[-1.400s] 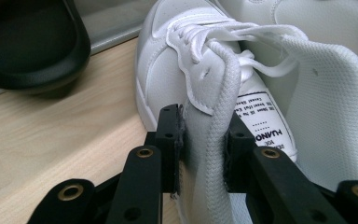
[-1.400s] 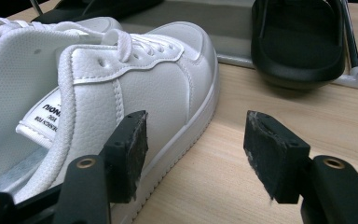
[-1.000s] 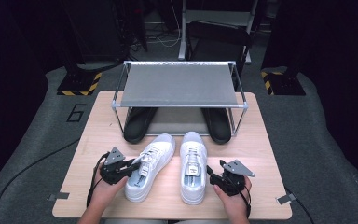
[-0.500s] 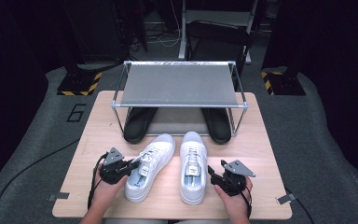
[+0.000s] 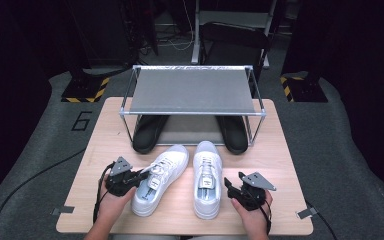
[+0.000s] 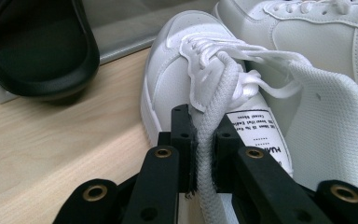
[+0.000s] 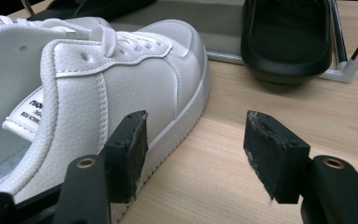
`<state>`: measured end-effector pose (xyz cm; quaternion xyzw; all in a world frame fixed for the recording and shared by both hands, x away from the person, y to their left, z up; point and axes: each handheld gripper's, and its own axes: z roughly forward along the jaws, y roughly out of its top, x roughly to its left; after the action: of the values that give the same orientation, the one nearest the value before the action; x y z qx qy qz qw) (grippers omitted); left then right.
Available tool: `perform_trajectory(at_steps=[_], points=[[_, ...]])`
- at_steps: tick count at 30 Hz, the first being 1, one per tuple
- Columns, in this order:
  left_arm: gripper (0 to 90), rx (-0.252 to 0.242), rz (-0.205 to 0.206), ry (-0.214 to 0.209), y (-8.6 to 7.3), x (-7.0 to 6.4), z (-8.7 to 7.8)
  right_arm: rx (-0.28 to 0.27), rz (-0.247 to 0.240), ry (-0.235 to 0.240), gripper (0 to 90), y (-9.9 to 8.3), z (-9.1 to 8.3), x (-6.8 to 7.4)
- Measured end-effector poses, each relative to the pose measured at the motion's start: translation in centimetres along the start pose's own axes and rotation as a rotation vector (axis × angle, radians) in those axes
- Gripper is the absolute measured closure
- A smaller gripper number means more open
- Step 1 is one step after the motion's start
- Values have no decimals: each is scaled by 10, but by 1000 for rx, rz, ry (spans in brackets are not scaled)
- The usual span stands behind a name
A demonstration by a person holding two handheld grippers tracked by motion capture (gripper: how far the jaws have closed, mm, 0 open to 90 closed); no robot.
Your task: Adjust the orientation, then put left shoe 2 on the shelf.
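Two white sneakers sit side by side on a wooden counter (image 5: 280, 150), toes toward a metal shoe rack (image 5: 192, 92) at the far edge; the left sneaker (image 5: 161, 177) angles inward, the right sneaker (image 5: 206, 177) lies straight, with a narrow strip of bare wood between them. Two black slippers, the left slipper (image 5: 149, 132) and the right slipper (image 5: 232, 132), rest under the rack, their toes just short of the sneakers' toes. The left gripper (image 5: 139, 177) sits at the left sneaker's opening, its fingers (image 6: 182, 140) clenched on a white lace (image 6: 216, 107) that runs up from the shoe's eyelets. The right gripper (image 5: 228, 186) rests just beside the right sneaker's heel, its fingers (image 7: 135, 140) released and spread wide, one close against the shoe's outer side, the other over bare counter. Open wood lies outward of each hand to the counter's side edges; the near edge is close behind both wrists. Compared with half a second ago, shoes, slippers and both grippers hold the same positions.
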<state>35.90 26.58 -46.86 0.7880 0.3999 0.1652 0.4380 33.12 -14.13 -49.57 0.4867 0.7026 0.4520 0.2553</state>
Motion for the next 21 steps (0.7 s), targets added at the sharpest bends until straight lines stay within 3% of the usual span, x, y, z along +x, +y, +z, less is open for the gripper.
perform_trajectory(at_steps=[11,21], points=[[829,-18,-30,4,6,1,-9,-2,8,-9,393,-1,0,0],[829,-33,-34,0,17,1,-24,0,7,-16,393,-2,-1,-3]])
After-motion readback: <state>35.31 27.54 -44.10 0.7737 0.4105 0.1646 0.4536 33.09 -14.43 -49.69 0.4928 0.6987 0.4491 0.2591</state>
